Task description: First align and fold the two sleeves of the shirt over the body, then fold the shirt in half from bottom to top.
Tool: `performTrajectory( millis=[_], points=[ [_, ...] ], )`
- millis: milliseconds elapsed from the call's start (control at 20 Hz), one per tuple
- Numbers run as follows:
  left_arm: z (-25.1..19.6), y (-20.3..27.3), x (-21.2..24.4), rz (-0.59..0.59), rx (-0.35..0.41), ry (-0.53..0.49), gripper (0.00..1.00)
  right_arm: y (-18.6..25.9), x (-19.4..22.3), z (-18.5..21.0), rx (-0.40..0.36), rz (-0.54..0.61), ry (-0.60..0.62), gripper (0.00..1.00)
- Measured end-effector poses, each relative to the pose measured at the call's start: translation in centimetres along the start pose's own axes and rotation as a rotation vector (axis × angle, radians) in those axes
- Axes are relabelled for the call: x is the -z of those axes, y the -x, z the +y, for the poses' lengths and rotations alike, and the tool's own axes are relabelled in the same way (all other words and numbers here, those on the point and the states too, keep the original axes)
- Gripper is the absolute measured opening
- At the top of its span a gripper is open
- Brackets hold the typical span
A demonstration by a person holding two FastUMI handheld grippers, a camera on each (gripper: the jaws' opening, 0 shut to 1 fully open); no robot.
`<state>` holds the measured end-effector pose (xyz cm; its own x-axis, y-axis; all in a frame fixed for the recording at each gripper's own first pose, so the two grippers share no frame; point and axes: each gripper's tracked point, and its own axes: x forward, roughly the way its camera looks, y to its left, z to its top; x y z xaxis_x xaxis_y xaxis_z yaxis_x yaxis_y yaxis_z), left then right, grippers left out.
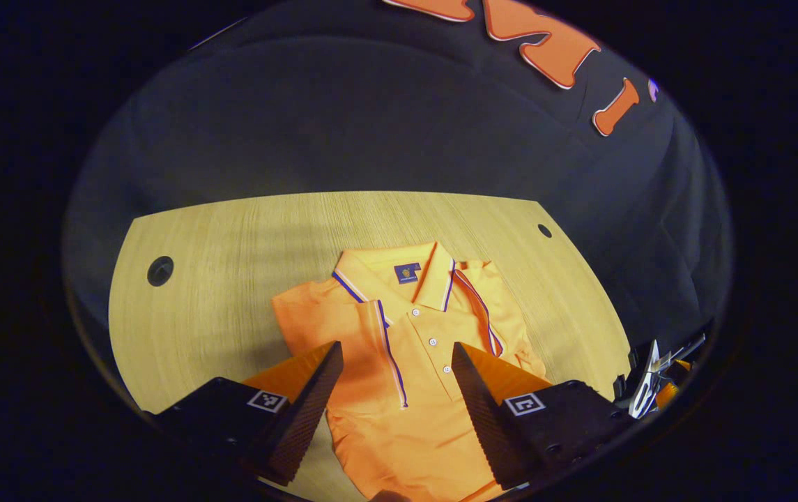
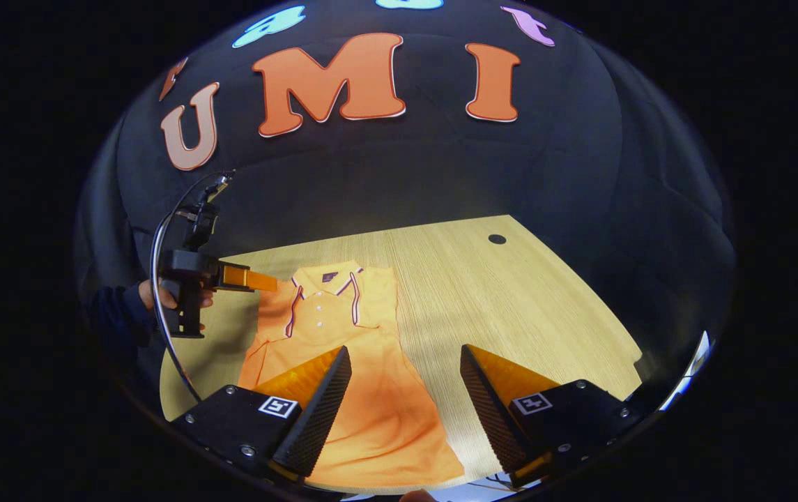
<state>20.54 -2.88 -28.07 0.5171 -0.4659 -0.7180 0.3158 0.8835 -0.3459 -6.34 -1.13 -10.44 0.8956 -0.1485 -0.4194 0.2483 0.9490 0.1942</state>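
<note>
Orange shirt (image 1: 399,362) flat on table (image 1: 231,279), sleeves tucked, collar at twelve o'clock; left gripper (image 1: 395,390) and right gripper (image 2: 405,397) spread, empty, poised for bottom-up fold.

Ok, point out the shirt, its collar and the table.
shirt (image 1: 399,418), left gripper view, front body panel.
collar (image 1: 371,275), left gripper view, left flap.
table (image 2: 510,300), right gripper view, bare wood.

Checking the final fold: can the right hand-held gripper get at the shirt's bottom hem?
Probably yes: the right hand-held gripper is open above the shirt, with nothing between it and the hem.
</note>
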Motion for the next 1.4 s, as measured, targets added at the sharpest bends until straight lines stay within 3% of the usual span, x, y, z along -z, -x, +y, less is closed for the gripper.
performTrajectory(
  millis=[300,400,550,950,1150,1250,1400],
  points=[
    [-0.9,6.8,0.2,-0.153,-0.106,-0.027,0.97,-0.4,-1.1,0.5,-0.057,-0.061,0.085,0.96],
    [-1.5,9.1,0.1,-0.241,-0.132,-0.026,1.00,-0.1,-1.7,0.4,-0.073,-0.099,0.106,0.96],
    [-2.1,12.8,0.2,-0.353,-0.177,-0.011,0.97,0.4,-2.4,0.4,-0.103,-0.158,0.139,0.96],
    [-5.8,23.5,0.3,-0.746,-0.311,-0.121,0.96,2.9,-4.1,2.0,-0.179,-0.383,0.221,0.96],
    [-7.9,29.0,1.6,-0.888,-0.351,-0.139,0.96,4.0,-4.3,2.6,-0.228,-0.433,0.229,0.96],
    [-10.0,30.1,3.3,-0.870,-0.321,-0.132,0.95,4.2,-3.7,2.4,-0.253,-0.431,0.228,0.96],
    [-10.4,29.7,7.0,-0.770,-0.348,-0.103,0.96,3.4,-0.9,1.3,-0.269,-0.347,0.252,0.96]
  ],
)
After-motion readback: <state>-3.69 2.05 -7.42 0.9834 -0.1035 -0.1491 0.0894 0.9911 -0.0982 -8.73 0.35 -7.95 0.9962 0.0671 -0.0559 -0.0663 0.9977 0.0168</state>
